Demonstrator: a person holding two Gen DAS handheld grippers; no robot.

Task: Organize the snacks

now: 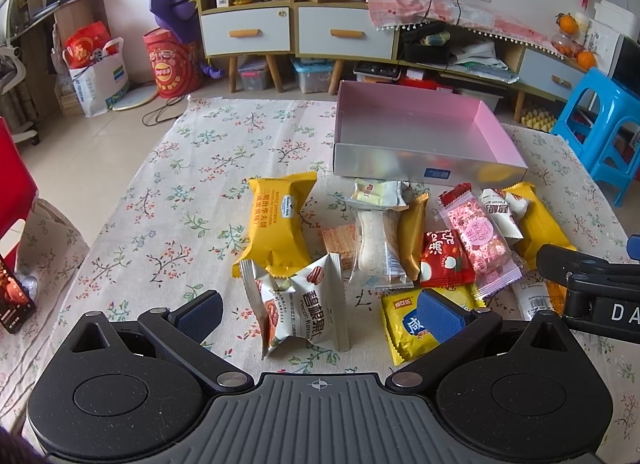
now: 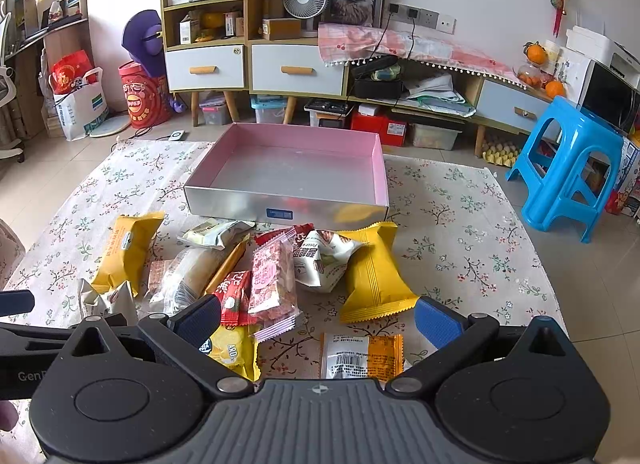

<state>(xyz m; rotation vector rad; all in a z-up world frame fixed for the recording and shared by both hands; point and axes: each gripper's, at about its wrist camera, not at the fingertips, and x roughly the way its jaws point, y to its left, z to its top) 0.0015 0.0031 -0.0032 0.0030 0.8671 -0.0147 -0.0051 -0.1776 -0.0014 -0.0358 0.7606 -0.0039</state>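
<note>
Both grippers low over the near edge of the floral cloth (image 1: 168,184), jaws spread wide, nothing held. Left gripper (image 1: 320,314) straddles a white pecan pack (image 1: 304,308) standing up between its fingers, not touching either pad. Right gripper (image 2: 318,322) has bare cloth between its fingers, an orange-and-white sachet (image 2: 362,356) just below.

Snacks sit in a loose overlapping pile (image 2: 256,272) mid-cloth, just in front of the box (image 2: 288,210). Box: silver outside, pink inside, nothing in it, front wall touching the rearmost packs. Open cloth left of the pile and right of the box. Blue stool (image 2: 568,176) off the right edge; cabinets (image 2: 256,64) behind.

Packs: yellow pillow bags, red, pink-speckled, clear-wrapped pastry, mostly flat.
</note>
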